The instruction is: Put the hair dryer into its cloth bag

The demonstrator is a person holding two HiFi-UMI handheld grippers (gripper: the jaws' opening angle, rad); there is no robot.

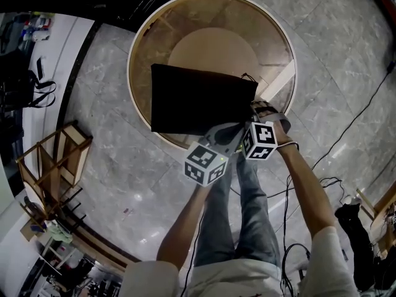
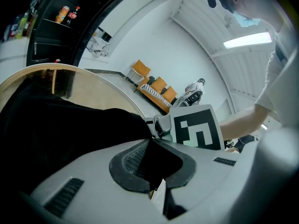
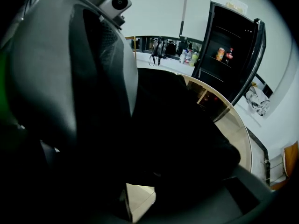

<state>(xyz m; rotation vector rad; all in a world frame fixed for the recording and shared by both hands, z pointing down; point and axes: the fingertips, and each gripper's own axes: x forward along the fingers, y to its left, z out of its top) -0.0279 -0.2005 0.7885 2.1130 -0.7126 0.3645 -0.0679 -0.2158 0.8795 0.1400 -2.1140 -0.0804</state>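
Observation:
The black cloth bag (image 1: pixel 198 98) lies flat on the round glass-topped table (image 1: pixel 154 36). No hair dryer shows in any view. My left gripper (image 1: pixel 237 129) is at the bag's near right corner, shut on a fold of its black cloth (image 2: pixel 56 125), which sits pinched between the pads (image 2: pixel 128 160). My right gripper (image 1: pixel 263 111) is just right of it at the same corner, its marker cube (image 2: pixel 196 129) close by. In the right gripper view black cloth (image 3: pixel 187 139) fills the dark space round the jaws, and how they stand is hidden.
The table's wooden rim (image 3: pixel 238 129) curves past the bag. A wooden rack (image 1: pixel 55 159) stands on the marble floor to the left, and cables (image 1: pixel 346 135) trail to the right. A black drinks cabinet (image 3: pixel 229 59) and orange chairs (image 2: pixel 159 85) stand by the walls.

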